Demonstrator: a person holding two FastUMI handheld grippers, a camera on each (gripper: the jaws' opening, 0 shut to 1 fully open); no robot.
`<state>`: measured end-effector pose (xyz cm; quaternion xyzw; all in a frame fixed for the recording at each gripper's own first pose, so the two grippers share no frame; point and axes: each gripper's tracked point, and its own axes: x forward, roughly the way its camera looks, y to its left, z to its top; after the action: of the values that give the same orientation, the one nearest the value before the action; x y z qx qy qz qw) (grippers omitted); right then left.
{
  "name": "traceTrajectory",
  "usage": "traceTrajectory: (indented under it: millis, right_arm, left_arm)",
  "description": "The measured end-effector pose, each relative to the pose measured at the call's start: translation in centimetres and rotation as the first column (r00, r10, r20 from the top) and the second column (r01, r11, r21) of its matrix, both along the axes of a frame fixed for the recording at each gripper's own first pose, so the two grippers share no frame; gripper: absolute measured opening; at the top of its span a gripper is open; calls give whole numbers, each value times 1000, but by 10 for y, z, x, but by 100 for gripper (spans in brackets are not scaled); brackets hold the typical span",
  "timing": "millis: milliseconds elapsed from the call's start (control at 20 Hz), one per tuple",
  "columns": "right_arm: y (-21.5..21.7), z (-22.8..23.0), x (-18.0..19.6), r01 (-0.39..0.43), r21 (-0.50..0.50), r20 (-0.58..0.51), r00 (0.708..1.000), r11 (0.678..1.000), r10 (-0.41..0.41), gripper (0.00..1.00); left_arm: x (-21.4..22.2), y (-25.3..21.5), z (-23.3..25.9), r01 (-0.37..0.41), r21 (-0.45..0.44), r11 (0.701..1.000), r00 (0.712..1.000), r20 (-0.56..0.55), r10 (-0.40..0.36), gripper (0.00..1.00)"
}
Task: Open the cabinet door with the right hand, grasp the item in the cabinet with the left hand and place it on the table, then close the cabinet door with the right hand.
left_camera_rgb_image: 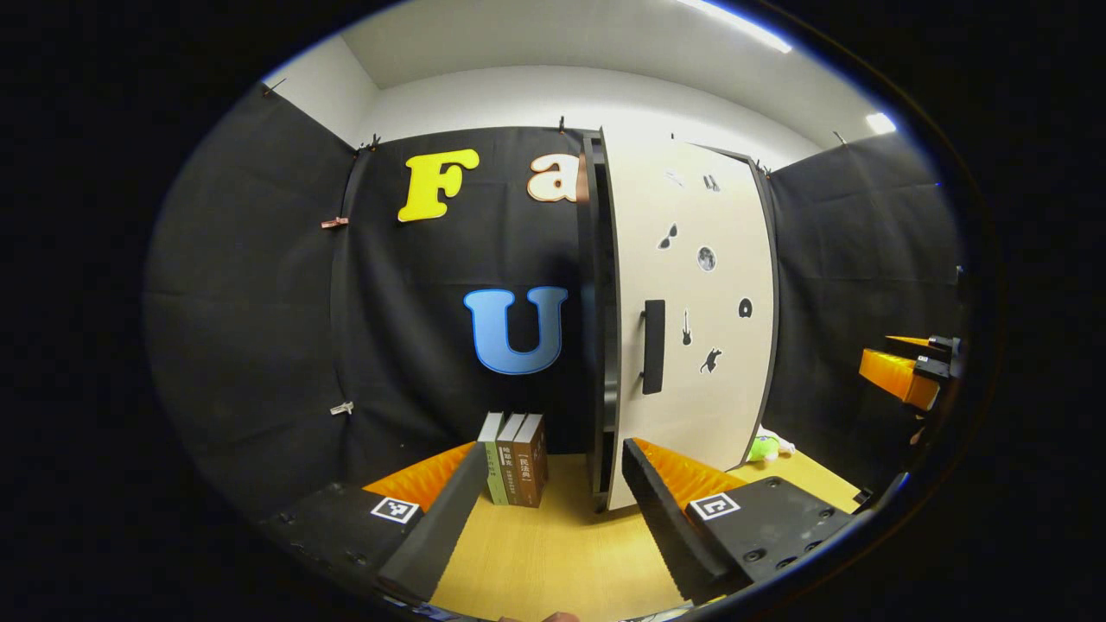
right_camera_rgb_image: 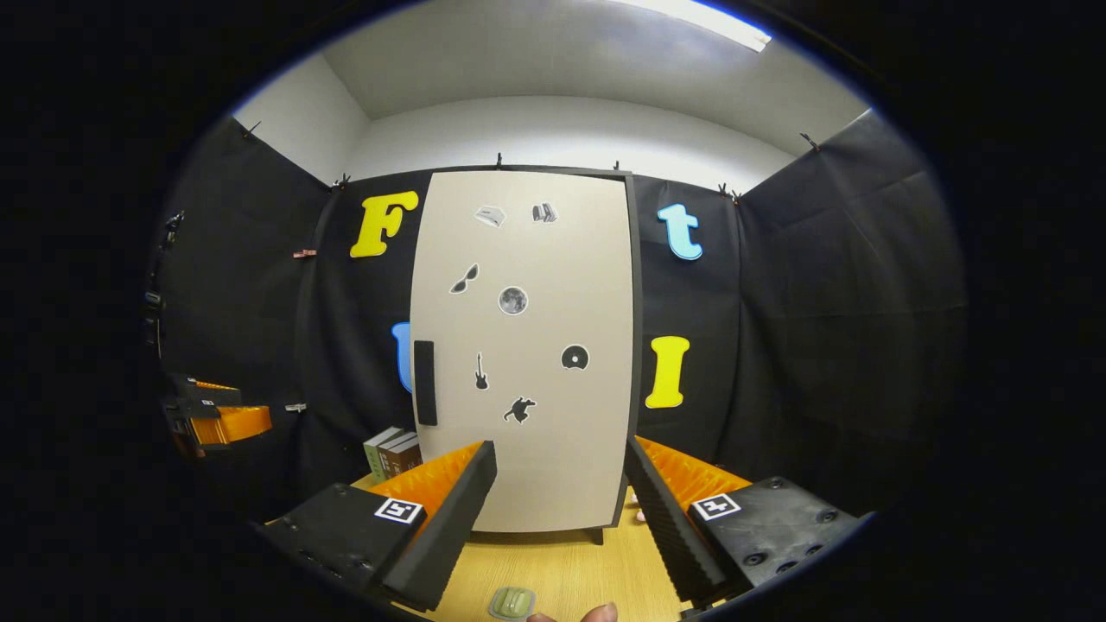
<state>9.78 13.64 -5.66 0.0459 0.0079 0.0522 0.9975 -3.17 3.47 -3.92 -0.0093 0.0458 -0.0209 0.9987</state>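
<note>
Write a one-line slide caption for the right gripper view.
Open right gripper faces the closed cabinet door, its handle on the left edge, books beside it.

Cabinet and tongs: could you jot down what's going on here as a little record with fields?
cabinet door: shut, pale, dotted with small dark stickers
door handle: dark vertical bar near the door's left edge in the right gripper view
left tongs: open, holding nothing, facing the cabinet's left side
right tongs: open, holding nothing, facing the door, not touching the handle
books: three, upright, on the table left of the cabinet
table: light wood
item inside cabinet: hidden behind the door
</note>
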Motion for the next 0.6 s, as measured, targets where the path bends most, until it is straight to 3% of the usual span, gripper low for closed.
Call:
traceTrajectory:
  millis: [600]
  right_arm:
    - [-3,1,2,1,-5,-6,1000,1000,-2,97]
  left_arm:
    - [-8,0,21,-15,-7,1000,997,75,15,99]
